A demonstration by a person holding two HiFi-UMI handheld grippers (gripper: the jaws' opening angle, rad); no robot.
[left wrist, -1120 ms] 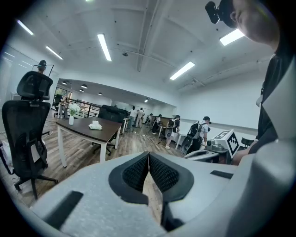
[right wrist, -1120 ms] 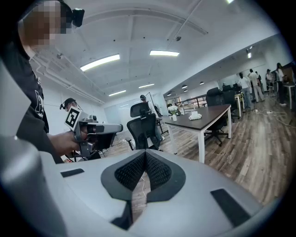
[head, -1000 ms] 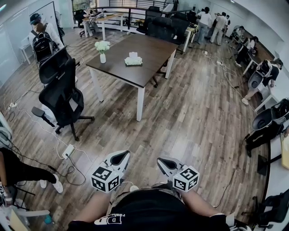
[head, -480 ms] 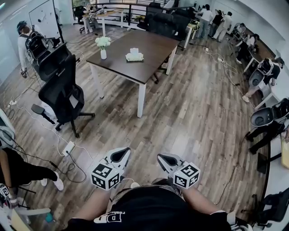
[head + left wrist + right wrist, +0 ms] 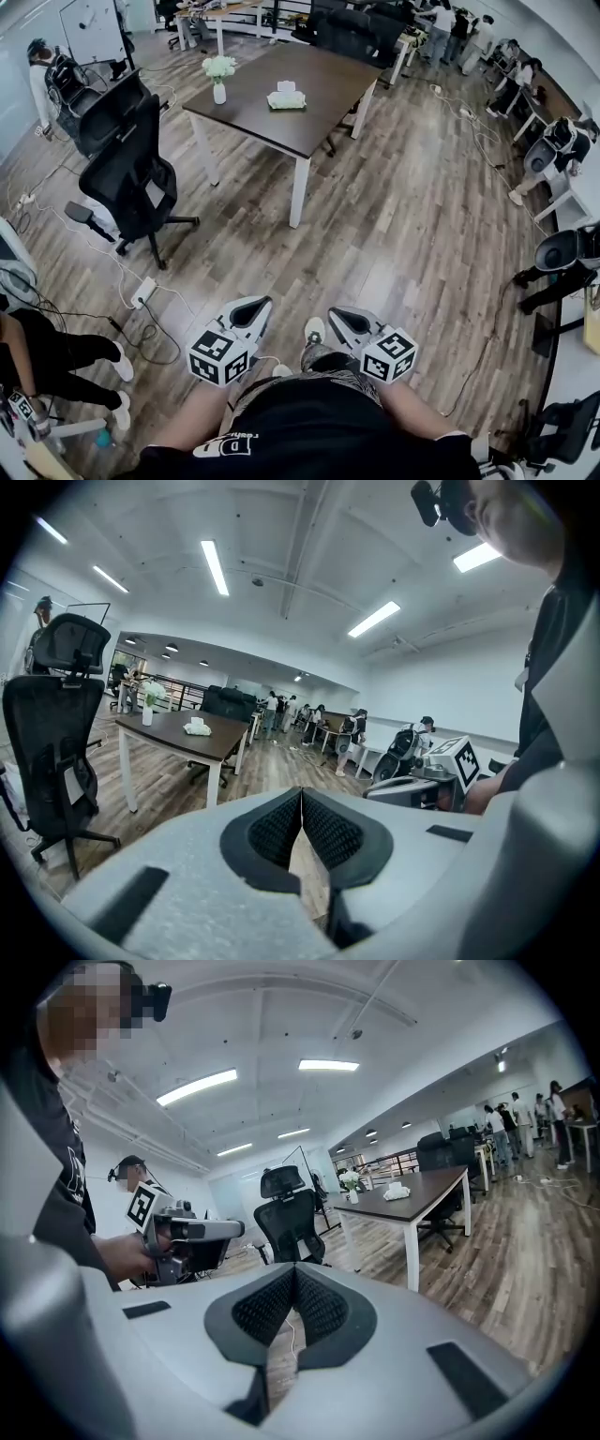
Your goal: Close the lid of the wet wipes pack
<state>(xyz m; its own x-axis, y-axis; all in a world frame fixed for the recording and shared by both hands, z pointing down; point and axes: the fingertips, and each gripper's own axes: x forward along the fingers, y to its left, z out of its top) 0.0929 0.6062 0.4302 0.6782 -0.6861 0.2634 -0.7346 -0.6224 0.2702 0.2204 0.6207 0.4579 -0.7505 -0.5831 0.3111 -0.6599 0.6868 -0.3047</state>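
Wearer: dark top fills the bottom edge of the head view, forearms reaching forward to both tools.
Left gripper [image 5: 251,314]: held low in front of the body, level with its partner. In its own view [image 5: 302,794] the ribbed pads meet at the tip; claw together, nothing between.
Right gripper [image 5: 342,321]: just beside the left one, apart from it. In its own view [image 5: 294,1267] the pads are pressed together; claw together, empty.
Floor [image 5: 403,234]: wood plank, open ground between the grippers and the table.
Power strip [image 5: 142,292]: white, on the floor to the left, cables trailing from it.
Office chair [image 5: 127,169]: black, on castors, left of the table, apart from it; also seen in the left gripper view [image 5: 52,733] and the right gripper view [image 5: 286,1213].
Table [image 5: 323,80]: dark top, white legs, well ahead of both grippers.
Wet wipes pack [image 5: 286,98]: lies on the tabletop, towards the far half, well away from both grippers; untouched. A pale part stands up from its top; lid or wipe cannot be told. Small in the gripper views [image 5: 197,727] [image 5: 397,1192].
Vase of white flowers [image 5: 218,80]: upright on the same tabletop, near its left edge, apart from the pack.
Background: several people [image 5: 450,21] standing by desks at the far end.
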